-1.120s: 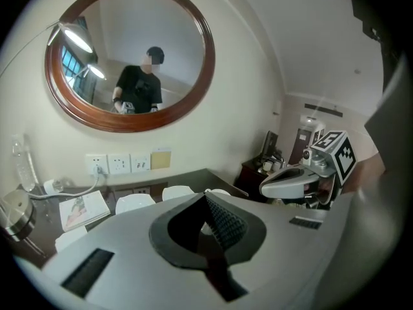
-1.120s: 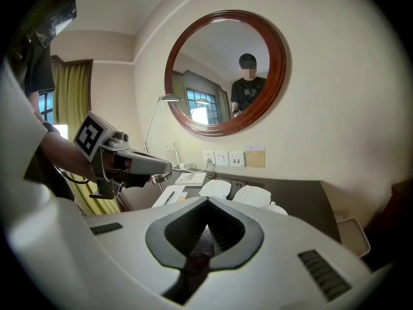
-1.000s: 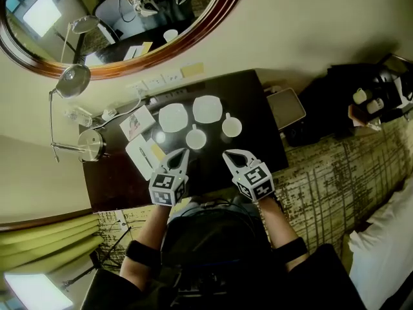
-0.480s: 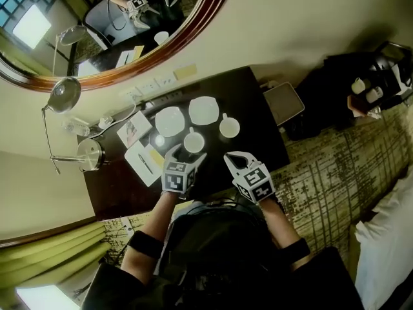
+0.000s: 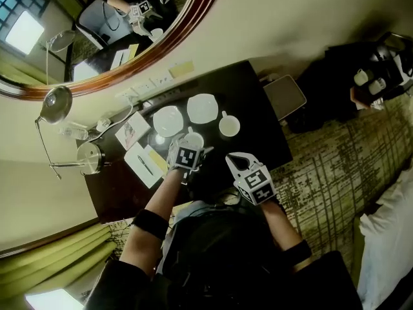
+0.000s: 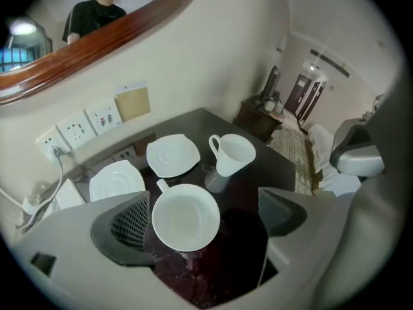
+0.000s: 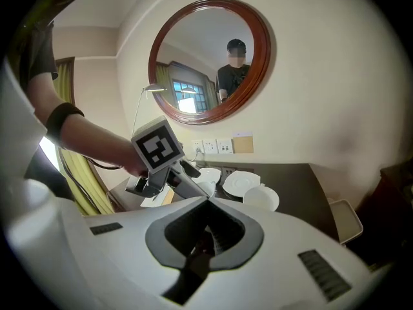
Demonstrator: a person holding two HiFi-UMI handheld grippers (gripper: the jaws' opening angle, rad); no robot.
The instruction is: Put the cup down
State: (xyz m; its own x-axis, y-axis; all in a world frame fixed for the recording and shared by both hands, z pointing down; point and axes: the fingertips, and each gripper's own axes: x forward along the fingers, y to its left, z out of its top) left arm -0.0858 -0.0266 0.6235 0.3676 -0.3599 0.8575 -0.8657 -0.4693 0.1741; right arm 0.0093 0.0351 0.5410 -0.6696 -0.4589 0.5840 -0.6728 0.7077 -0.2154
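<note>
The left gripper (image 6: pixel 208 215) points steeply down at the dark, glossy tabletop (image 6: pixel 242 257). Its jaws have just been opening and now stand wide apart. The cup (image 6: pixel 186 217), white, glazed and round, stands upright on the tabletop between them. It is close to the left jaw's ribbed pad and well clear of the right one; whether it touches the pad cannot be told.

Farther off stand a second cup (image 6: pixel 235 154) and two squarish white saucers (image 6: pixel 171 155), all of the same ware.

The left gripper view shows the cup's empty bowl and its handle pointing far left. In the head view the marker cube (image 5: pixel 187 157) covers most of the cup.

The right gripper (image 7: pixel 208 205) is held near the tabletop's near edge, jaws together with nothing between them. Its view alone shows the oval, wood-framed mirror (image 7: pixel 210 60) in full.
</note>
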